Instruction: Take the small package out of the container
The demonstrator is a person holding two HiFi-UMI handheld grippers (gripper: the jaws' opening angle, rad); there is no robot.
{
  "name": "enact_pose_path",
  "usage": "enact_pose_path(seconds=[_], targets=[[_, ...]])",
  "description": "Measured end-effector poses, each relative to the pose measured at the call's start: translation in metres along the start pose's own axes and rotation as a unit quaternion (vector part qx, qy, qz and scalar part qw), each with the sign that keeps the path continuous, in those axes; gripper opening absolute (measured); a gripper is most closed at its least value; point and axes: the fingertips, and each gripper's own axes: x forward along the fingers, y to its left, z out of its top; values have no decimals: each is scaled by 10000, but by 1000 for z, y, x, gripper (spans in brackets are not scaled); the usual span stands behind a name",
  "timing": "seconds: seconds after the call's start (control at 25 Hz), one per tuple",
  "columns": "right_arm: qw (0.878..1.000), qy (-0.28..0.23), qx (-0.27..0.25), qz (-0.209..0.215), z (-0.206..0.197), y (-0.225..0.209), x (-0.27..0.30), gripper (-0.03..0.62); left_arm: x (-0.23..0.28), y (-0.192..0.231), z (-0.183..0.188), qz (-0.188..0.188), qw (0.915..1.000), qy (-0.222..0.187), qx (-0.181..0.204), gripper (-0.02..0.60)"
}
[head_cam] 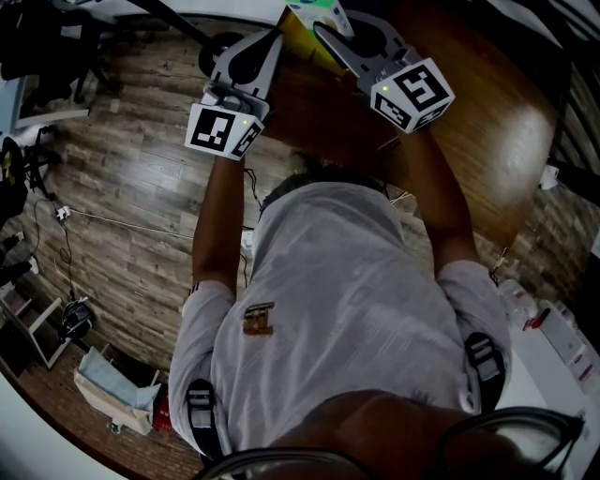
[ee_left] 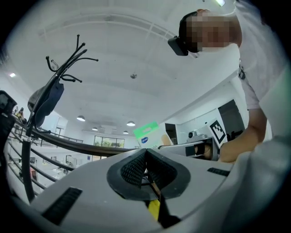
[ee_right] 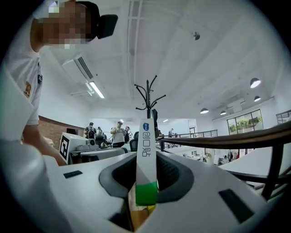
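Both grippers are raised and point upward. My right gripper (ee_right: pixel 147 157) is shut on the small white and green package (ee_right: pixel 147 150), which stands edge-on between its pads. From the head view the package (head_cam: pixel 314 9) sticks out above the right gripper (head_cam: pixel 326 33). A yellow container (head_cam: pixel 302 39) lies between the two grippers. My left gripper (head_cam: pixel 275 39) touches its left side. In the left gripper view the left gripper (ee_left: pixel 146 152) has its jaws together on a thin yellow edge (ee_left: pixel 154 209). The package (ee_left: pixel 148 135) shows beyond it, next to the right gripper (ee_left: pixel 191 148).
A brown wooden table (head_cam: pixel 469 122) lies below the grippers, with plank floor (head_cam: pixel 131 206) to its left. A coat stand (ee_right: pixel 148 95) and a curved railing (ee_right: pixel 227 139) rise nearby. Several people (ee_right: pixel 118 134) stand far back in the room.
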Motion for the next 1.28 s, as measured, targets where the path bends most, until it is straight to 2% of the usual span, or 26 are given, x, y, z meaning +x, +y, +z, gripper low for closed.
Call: enact_pose_path(seconds=[0.2,0.4,1.28], targets=[[9983,-558,-40,134,18,20,-18,98,-10,-8,9,51,9999,-103,-13,18],[9960,-878,-48,134,24,30,-32,98,-14,-17,13,44,9998,-149,80,18],[9958,-879,-198,187,18,42,-49,97,-16,-36,20,-11,9997,-236,23,18]])
